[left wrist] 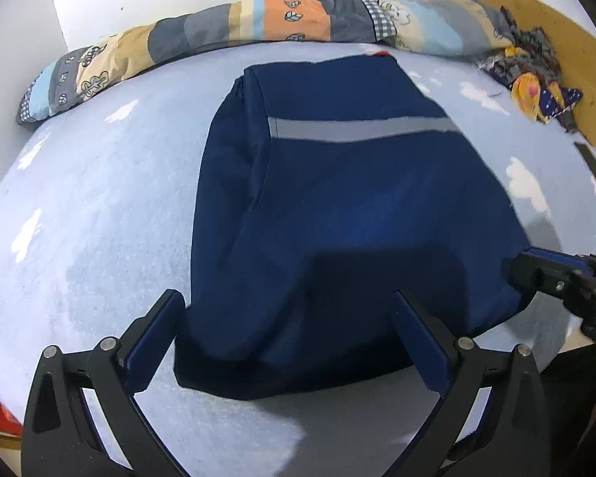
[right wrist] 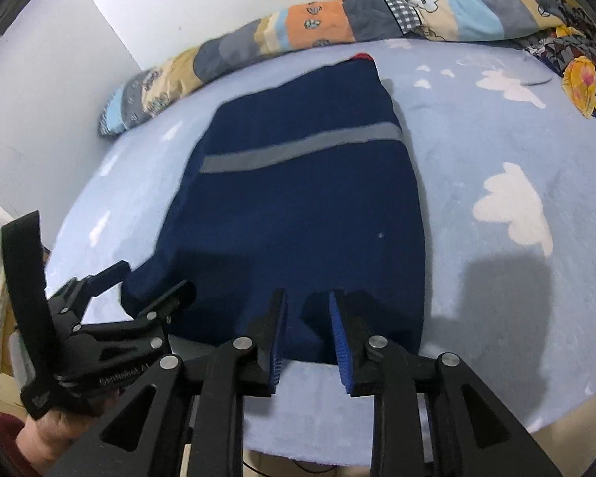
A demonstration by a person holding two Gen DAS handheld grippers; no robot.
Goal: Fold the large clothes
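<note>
A navy blue garment with a grey band across it lies folded into a long rectangle on the light blue bed sheet; it also shows in the right wrist view. My left gripper is wide open, its fingers straddling the garment's near left corner just above the cloth. My right gripper is partly open over the garment's near edge, with nothing between its blue pads. In the left wrist view the right gripper shows at the garment's right edge. In the right wrist view the left gripper shows at the garment's left corner.
A rolled patchwork quilt lies along the far edge of the bed by the white wall. A crumpled patterned cloth sits at the far right by a wooden headboard. The near bed edge runs just below the grippers.
</note>
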